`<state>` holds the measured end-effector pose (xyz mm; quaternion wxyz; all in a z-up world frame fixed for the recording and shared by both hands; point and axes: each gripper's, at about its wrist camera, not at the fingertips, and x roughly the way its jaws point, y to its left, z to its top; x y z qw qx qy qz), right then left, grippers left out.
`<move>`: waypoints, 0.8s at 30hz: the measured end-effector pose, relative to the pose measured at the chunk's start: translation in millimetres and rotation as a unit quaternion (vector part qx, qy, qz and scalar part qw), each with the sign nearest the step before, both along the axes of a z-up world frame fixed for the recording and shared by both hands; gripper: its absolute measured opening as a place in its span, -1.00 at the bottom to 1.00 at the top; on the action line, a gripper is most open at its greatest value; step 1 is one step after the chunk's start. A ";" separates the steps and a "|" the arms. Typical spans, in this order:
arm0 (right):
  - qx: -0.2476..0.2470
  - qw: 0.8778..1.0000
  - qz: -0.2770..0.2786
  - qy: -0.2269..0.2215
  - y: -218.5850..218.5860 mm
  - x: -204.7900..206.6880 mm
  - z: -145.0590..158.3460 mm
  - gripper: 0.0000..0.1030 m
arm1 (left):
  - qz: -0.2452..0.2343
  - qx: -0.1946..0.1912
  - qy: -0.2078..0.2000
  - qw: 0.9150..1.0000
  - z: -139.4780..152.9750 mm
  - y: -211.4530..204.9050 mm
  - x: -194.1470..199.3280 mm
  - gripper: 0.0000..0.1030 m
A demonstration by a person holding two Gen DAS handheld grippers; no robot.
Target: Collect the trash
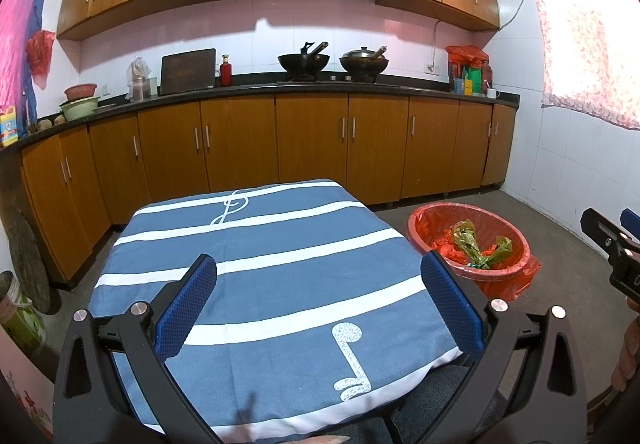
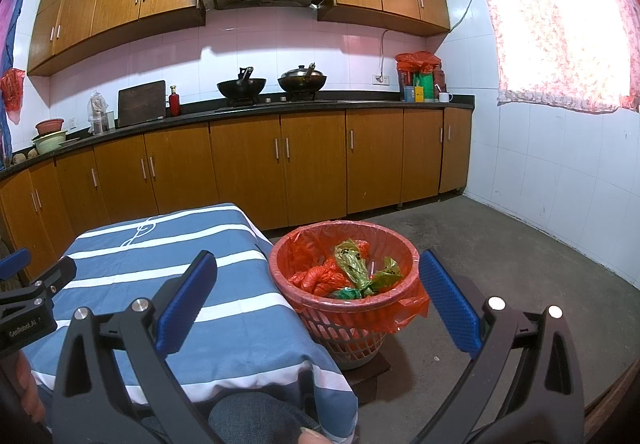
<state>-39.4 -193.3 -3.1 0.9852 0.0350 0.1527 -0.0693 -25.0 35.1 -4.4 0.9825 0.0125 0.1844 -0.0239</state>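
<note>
A red basket lined with a red bag [image 2: 308, 306] [image 1: 416, 230] stands on the floor to the right of a small table under a blue cloth with white stripes [image 1: 280, 284] [image 2: 160, 264]. Inside it lie crumpled green wrappers [image 2: 354, 268] [image 1: 466, 240] and red plastic [image 2: 316, 278]. My left gripper [image 1: 318, 272] hangs open above the cloth, nothing between its blue pads. My right gripper [image 2: 318, 268] is open too, in front of the basket, holding nothing. Each gripper shows at the edge of the other's view: the right gripper [image 1: 612, 244], the left gripper [image 2: 36, 292].
Wooden cabinets [image 2: 280, 163] under a dark counter run along the back, with two woks [image 2: 272, 85] on the stove. A white tiled wall [image 2: 560, 183] and a curtained window stand at the right. Bare concrete floor [image 2: 500, 244] lies beyond the basket. A person's knee [image 2: 256, 420] is below.
</note>
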 end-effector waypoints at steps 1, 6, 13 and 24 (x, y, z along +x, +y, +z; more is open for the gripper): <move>0.000 1.000 0.000 0.000 0.0 0.0 -0.2 0.92 | 0.000 0.000 0.000 1.000 0.1 0.2 0.0 0.96; 0.000 1.000 0.000 0.000 -0.1 -0.2 0.0 0.92 | 0.000 -0.001 0.001 1.000 -0.5 -0.1 -1.0 0.96; 0.000 1.000 0.000 0.000 -0.3 -0.4 -0.1 0.92 | -0.001 -0.001 0.002 1.000 -0.8 -0.6 -1.6 0.96; 0.000 1.000 0.000 0.000 -0.5 -0.7 0.3 0.92 | -0.001 -0.002 0.003 1.000 -0.1 -0.1 -1.3 0.96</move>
